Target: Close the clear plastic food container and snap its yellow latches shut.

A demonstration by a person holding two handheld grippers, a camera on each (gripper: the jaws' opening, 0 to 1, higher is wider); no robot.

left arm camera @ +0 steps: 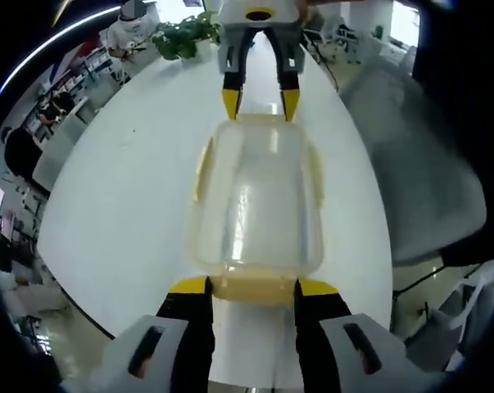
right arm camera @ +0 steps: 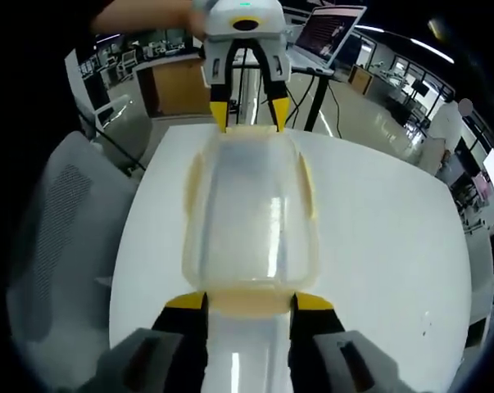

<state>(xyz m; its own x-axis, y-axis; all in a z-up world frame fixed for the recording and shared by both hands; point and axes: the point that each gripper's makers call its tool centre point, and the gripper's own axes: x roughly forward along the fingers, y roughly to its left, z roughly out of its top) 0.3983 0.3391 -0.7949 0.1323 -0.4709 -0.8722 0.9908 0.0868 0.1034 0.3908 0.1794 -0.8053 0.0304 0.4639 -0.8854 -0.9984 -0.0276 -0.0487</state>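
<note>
The clear plastic food container (left arm camera: 256, 196) is seen mid-table on the white table (left arm camera: 124, 221), lid on. It is flanked endwise by the left gripper (left arm camera: 252, 286) and right gripper (left arm camera: 261, 104), jaws spread at the yellow end latches (left arm camera: 255, 288). A grey chair (left arm camera: 419, 180) and potted plant (left arm camera: 185, 34) are seen at the table's edges

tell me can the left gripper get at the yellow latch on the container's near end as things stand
Probably yes. The left gripper already sits at the near-end yellow latch of the clear food container, jaws open on either side, nothing between. The right gripper is at the far end.
</note>
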